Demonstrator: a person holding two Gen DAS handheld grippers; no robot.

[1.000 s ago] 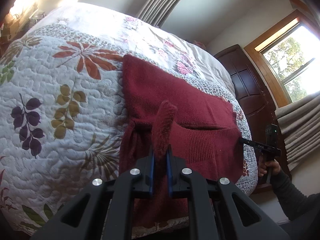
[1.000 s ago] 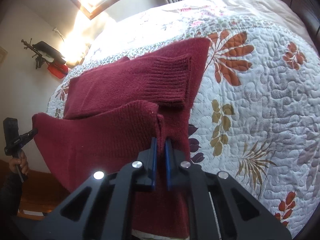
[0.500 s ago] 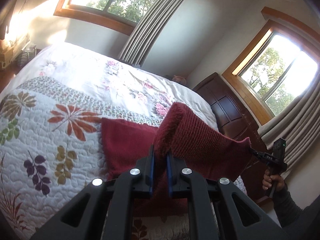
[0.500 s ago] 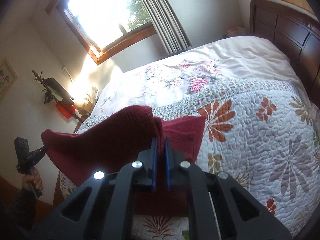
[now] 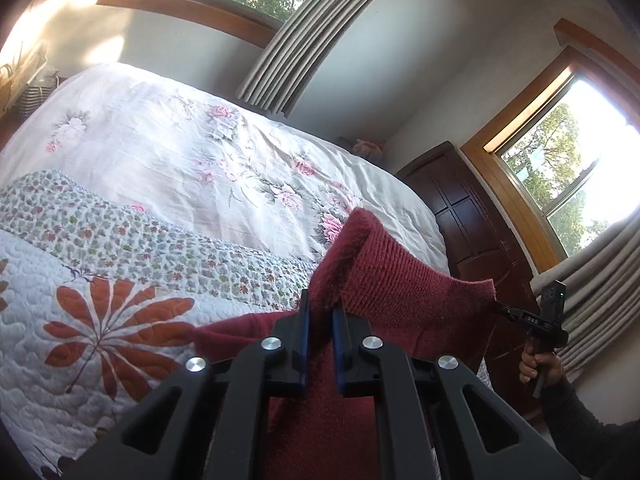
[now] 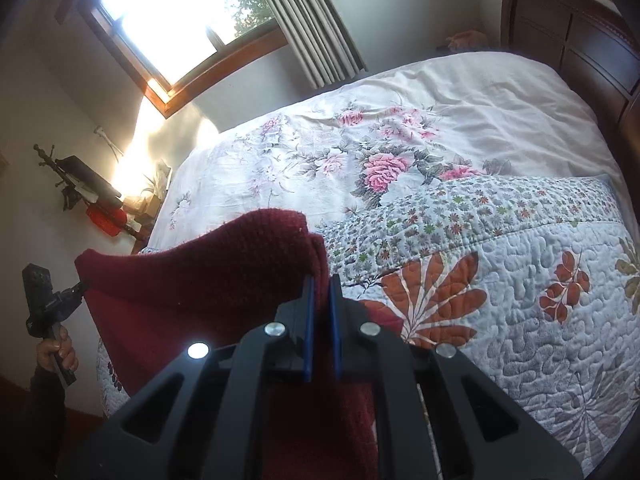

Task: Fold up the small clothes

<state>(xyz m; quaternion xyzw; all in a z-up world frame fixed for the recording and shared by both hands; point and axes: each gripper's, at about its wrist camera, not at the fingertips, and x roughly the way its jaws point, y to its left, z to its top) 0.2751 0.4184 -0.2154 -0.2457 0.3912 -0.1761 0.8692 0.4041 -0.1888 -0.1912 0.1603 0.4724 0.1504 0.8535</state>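
Observation:
A dark red knit sweater (image 5: 404,292) hangs lifted above the quilted bed, stretched between both grippers. My left gripper (image 5: 320,308) is shut on one corner of its ribbed hem. My right gripper (image 6: 320,286) is shut on the other corner of the sweater (image 6: 208,276). In the left wrist view the right gripper (image 5: 502,309) pinches the far corner, held by a hand (image 5: 540,366). In the right wrist view the left gripper (image 6: 78,290) shows at the left edge. The sweater's lower part drops out of sight behind the gripper bodies.
The bed carries a leaf-patterned quilt (image 6: 520,304) and a rose-printed white sheet (image 5: 192,152) farther back. A dark wooden headboard (image 6: 580,40) stands at the right, a wooden cabinet (image 5: 468,216) beside the bed. Curtained windows (image 5: 560,160) are behind.
Both grippers have risen and carried the sweater's hem up off the quilt and toward the far side; the views now show more wall and windows and less of the sweater lying flat.

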